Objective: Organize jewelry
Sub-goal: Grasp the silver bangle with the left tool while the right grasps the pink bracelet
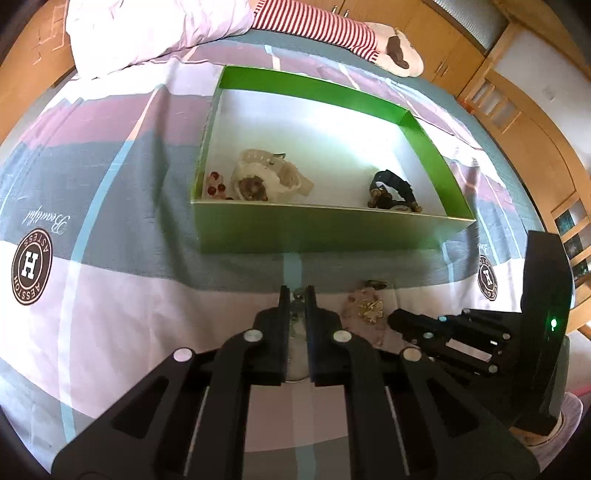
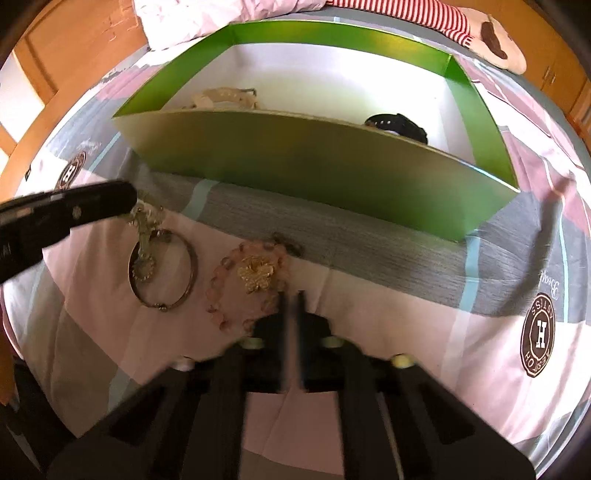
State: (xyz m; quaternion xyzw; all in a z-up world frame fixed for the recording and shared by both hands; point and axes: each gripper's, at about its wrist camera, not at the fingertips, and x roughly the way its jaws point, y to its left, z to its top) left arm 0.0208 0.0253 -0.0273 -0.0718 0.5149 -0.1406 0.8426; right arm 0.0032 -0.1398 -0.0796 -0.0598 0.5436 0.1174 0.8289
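A green box (image 1: 317, 230) with a white floor stands on the bed; it also shows in the right wrist view (image 2: 314, 166). Inside lie a white watch (image 1: 269, 175), red beads (image 1: 216, 184) and a dark watch (image 1: 393, 188). My left gripper (image 1: 297, 291) is shut on a pale green beaded chain (image 2: 142, 225), which hangs from it over a metal bangle (image 2: 162, 271). My right gripper (image 2: 291, 295) is shut and empty, its tips at a pink bead bracelet (image 2: 229, 291) with a gold flower brooch (image 2: 256, 275) on it.
The jewelry lies on a patchwork bedsheet (image 1: 110, 295) just in front of the box. A pink duvet (image 1: 155, 29) and a striped plush (image 1: 332, 27) lie behind the box. Wooden cabinets (image 1: 517, 110) stand to the right.
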